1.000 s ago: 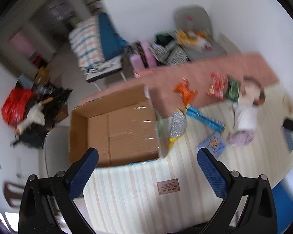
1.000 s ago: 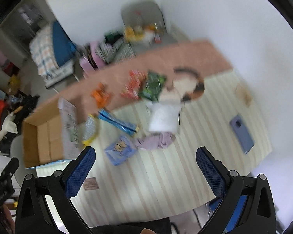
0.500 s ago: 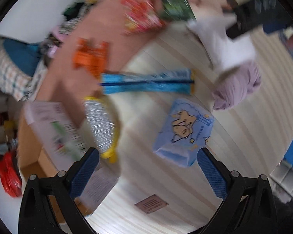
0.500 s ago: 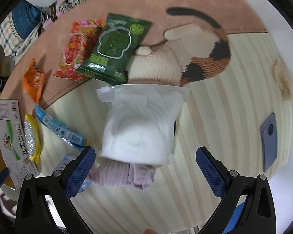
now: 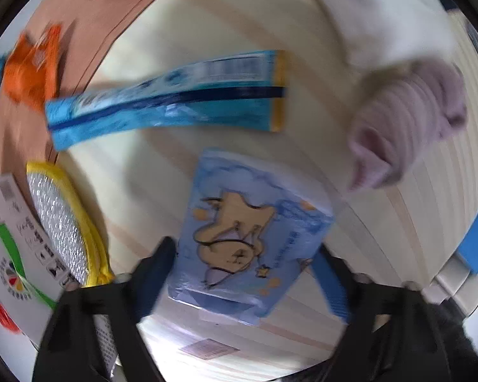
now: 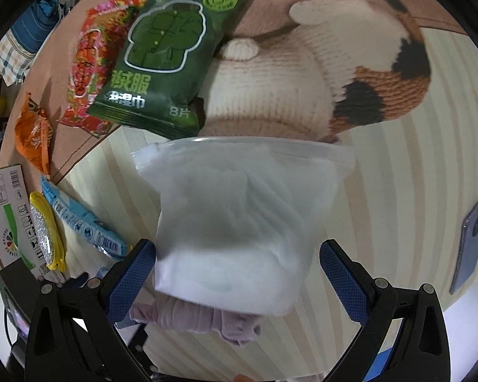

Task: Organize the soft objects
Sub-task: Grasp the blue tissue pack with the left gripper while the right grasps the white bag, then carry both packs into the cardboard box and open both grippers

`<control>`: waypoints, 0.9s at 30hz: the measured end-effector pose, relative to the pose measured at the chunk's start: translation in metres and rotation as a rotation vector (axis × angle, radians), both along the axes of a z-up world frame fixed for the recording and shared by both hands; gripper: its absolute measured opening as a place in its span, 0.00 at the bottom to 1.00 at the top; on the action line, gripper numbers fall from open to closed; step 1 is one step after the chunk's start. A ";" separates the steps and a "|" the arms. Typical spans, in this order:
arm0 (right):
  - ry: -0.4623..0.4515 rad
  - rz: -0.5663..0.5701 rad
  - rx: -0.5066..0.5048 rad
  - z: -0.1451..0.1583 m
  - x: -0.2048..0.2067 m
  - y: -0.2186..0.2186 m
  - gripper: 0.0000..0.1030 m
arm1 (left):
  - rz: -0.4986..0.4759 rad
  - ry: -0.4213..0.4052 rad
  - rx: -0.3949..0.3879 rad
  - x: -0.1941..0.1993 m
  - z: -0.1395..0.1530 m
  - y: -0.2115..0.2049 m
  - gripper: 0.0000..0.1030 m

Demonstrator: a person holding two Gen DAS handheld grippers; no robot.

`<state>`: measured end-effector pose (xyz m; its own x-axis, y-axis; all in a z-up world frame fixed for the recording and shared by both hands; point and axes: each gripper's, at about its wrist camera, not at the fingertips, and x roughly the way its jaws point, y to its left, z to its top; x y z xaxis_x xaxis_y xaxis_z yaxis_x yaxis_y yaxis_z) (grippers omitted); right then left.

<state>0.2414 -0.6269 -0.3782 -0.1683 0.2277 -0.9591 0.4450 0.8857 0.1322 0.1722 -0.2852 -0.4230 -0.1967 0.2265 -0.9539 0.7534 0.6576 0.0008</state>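
Note:
A light-blue tissue pack with a cartoon bear lies on the cream striped mat. My left gripper points down over it. Its jaws are closing, one finger on each side of the pack's near end; the picture is blurred and shows no squeeze. A clear zip bag of white cloth lies under my right gripper. That gripper is open and straddles the bag's near end, with the right pad clear of it. A lilac ribbed cloth lies crumpled beside the bag.
Lying around are a long blue packet, an orange packet, a silver-and-yellow pouch, a green wipes pack and a red packet. A printed cardboard box flap is at the left, a phone at the right.
Both grippers have dropped steeply toward the mat. The left has come down around the blue tissue pack and its jaws have narrowed. The right has come down around the white bag.

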 end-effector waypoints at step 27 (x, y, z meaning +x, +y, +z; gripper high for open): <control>0.031 0.013 -0.065 -0.053 -0.046 0.075 0.78 | 0.434 -0.051 -0.058 -0.008 -0.024 -0.006 0.52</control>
<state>0.1953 -0.5523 -0.4309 -0.2008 0.1627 -0.9660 0.4368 0.8975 0.0604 0.1642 -0.2917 -0.4466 -0.2141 0.0791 -0.9736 0.4072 0.9132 -0.0154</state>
